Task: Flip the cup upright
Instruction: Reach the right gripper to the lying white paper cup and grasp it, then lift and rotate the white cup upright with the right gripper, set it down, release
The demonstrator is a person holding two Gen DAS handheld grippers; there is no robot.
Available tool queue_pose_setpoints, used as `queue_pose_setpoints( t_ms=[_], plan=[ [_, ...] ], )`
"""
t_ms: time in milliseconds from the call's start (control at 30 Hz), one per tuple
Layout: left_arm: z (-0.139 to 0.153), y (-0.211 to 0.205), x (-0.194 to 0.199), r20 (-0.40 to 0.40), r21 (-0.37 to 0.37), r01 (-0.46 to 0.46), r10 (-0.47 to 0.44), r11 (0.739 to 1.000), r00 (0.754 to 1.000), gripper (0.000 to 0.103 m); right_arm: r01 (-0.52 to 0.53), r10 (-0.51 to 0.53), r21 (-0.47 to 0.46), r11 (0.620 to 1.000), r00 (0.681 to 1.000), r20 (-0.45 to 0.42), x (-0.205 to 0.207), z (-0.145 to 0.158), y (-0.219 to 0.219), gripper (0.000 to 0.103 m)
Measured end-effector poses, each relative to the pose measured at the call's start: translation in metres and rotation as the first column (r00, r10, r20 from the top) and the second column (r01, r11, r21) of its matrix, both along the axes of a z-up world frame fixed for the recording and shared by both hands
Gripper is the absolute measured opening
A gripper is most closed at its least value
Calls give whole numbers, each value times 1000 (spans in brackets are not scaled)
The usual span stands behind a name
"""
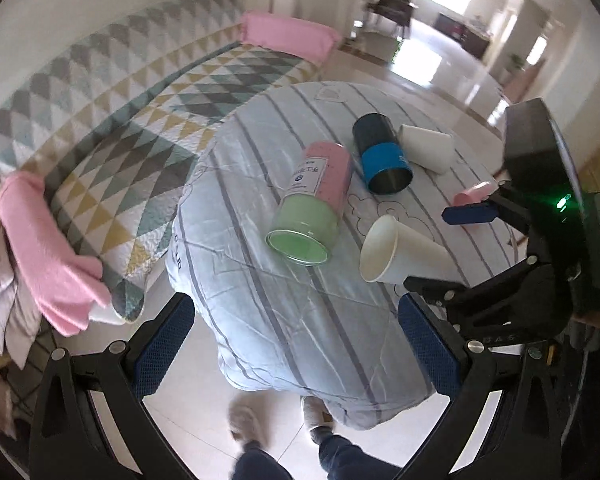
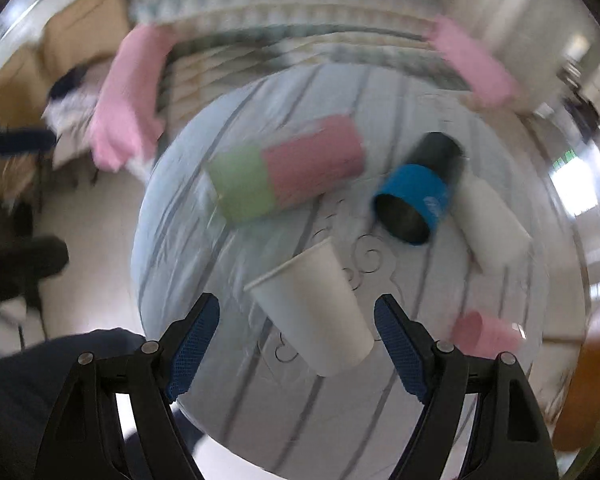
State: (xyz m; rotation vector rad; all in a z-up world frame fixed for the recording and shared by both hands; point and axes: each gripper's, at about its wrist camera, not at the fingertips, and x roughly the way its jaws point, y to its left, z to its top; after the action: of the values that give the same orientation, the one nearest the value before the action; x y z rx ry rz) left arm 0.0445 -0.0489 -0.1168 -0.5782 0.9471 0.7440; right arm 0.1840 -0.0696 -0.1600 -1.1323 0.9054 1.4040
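A white paper cup (image 1: 400,254) lies on its side on the round table (image 1: 284,312), mouth toward the left gripper. In the right wrist view the same cup (image 2: 316,304) lies between the open fingers of my right gripper (image 2: 298,336), which does not touch it. The right gripper also shows in the left wrist view (image 1: 440,240), open around the cup's base end. My left gripper (image 1: 296,340) is open and empty, held above the table's near edge. A second white cup (image 1: 428,146) and a small pink cup (image 1: 470,196) also lie on their sides.
A pink-and-green canister (image 1: 312,204) and a dark blue canister (image 1: 382,158) lie on their sides mid-table. A quilted sofa (image 1: 120,100) with pink cushions stands behind. The person's feet (image 1: 260,428) are on the tiled floor by the table.
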Motion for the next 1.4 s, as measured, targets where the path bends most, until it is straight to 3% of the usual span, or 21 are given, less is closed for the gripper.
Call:
queue_pose_setpoints(
  t_ms=[133, 367, 667, 767, 867, 933, 1067, 1233, 1400],
  plan=[
    [-7, -11, 0, 23, -8, -27, 27, 1000, 999, 103, -145, 147, -52, 988, 989, 26, -6, -19, 2, 81],
    [-24, -15, 3, -8, -18, -15, 15, 1000, 1000, 103, -285, 295, -107, 953, 952, 86, -15, -50, 11, 81],
    [-34, -6, -1, -35, -21, 15, -16, 1000, 999, 103, -300, 312, -118, 946, 946, 90, -5, -66, 24, 79],
    [-36, -3, 1, -36, -23, 49, -50, 999, 998, 103, -233, 234, -41, 972, 971, 45, 4, -52, 22, 79],
    [-39, 1, 7, -35, -19, 85, -85, 996, 996, 103, -72, 76, 79, 994, 996, -46, 22, -30, 12, 79],
    [-41, 3, 11, -29, -16, 107, -107, 994, 994, 103, 43, -28, 149, 988, 995, -98, 33, -19, 4, 79],
    [-47, 10, 28, -37, 7, 147, -146, 989, 989, 103, 265, -218, 295, 918, 959, -182, 56, -8, -14, 79],
    [-50, 14, 40, -44, 23, 197, -196, 980, 980, 103, 427, -373, 294, 855, 901, -223, 69, -31, -35, 79],
    [-50, 17, 43, -44, 28, 209, -207, 978, 977, 103, 487, -421, 286, 825, 868, -262, 70, -38, -52, 79]
  ],
)
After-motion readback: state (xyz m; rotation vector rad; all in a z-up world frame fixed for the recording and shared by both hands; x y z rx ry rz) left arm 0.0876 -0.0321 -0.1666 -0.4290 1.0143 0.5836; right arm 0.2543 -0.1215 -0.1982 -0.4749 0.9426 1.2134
